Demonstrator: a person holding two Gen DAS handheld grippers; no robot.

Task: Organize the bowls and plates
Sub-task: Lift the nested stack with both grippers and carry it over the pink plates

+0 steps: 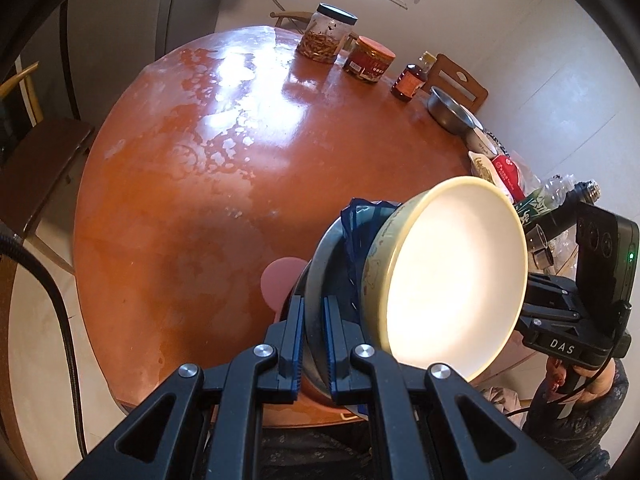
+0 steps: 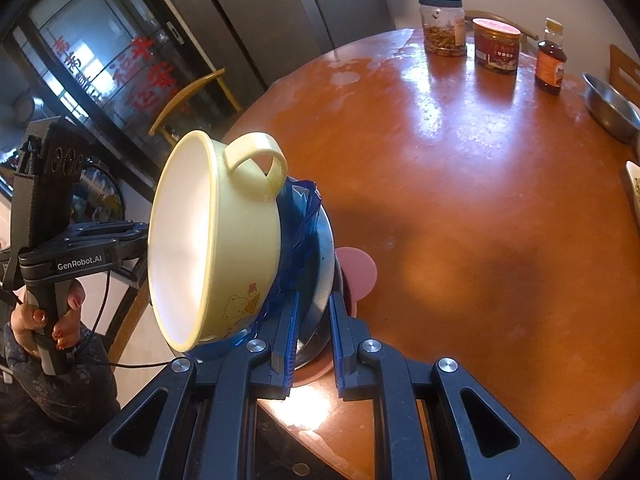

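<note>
both grippers, left (image 1: 314, 336) and right (image 2: 314, 334), are clamped on opposite edges of a steel plate (image 1: 316, 280) carrying a stack over the table (image 1: 180, 200): blue dish (image 1: 360, 224), then yellow bowl (image 1: 452, 276). only the plate is gripped. should the hands drift apart or tilt it, the loose bowl could slide off and fall.

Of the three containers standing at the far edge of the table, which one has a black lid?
The clear plastic jar at the left end; the red-labelled jar beside it has a pink lid, the brown bottle a yellow cap.
</note>
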